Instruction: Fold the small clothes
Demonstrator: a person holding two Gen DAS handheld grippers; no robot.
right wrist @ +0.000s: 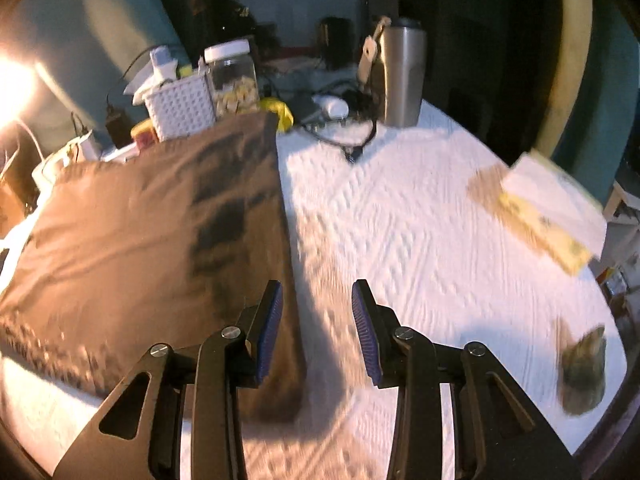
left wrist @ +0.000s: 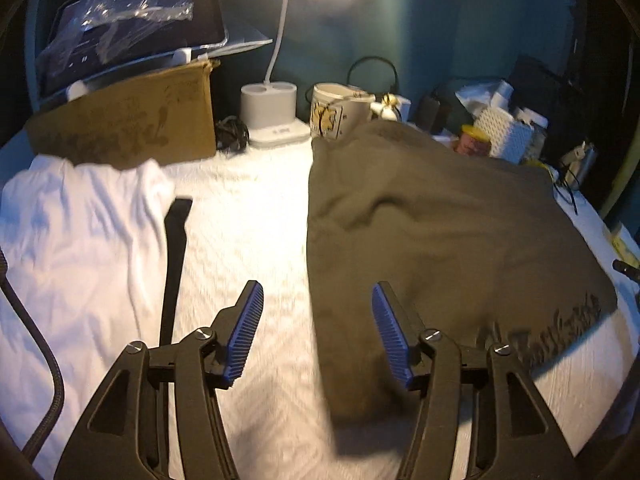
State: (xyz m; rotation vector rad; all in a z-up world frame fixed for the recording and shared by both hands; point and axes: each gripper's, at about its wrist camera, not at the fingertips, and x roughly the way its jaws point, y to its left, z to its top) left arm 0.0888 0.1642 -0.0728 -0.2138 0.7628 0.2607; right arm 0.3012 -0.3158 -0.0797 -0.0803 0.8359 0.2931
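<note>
A dark olive-brown garment (left wrist: 432, 240) lies spread flat on the white textured table cover (left wrist: 248, 216), with dark lettering near its right edge. It also shows in the right wrist view (right wrist: 152, 232). A white garment (left wrist: 80, 248) lies at the left with a black strip (left wrist: 174, 264) along its edge. My left gripper (left wrist: 318, 300) is open and empty over the brown garment's left edge. My right gripper (right wrist: 317, 300) is open and empty over the garment's right edge.
Along the back stand a cardboard box (left wrist: 128, 128), a white lamp base (left wrist: 272, 112), a mug (left wrist: 340, 114), a white basket (right wrist: 180, 106), a jar (right wrist: 234, 76) and a steel tumbler (right wrist: 402, 76). A booklet (right wrist: 548, 216) and a small dark lump (right wrist: 584, 372) lie at the right.
</note>
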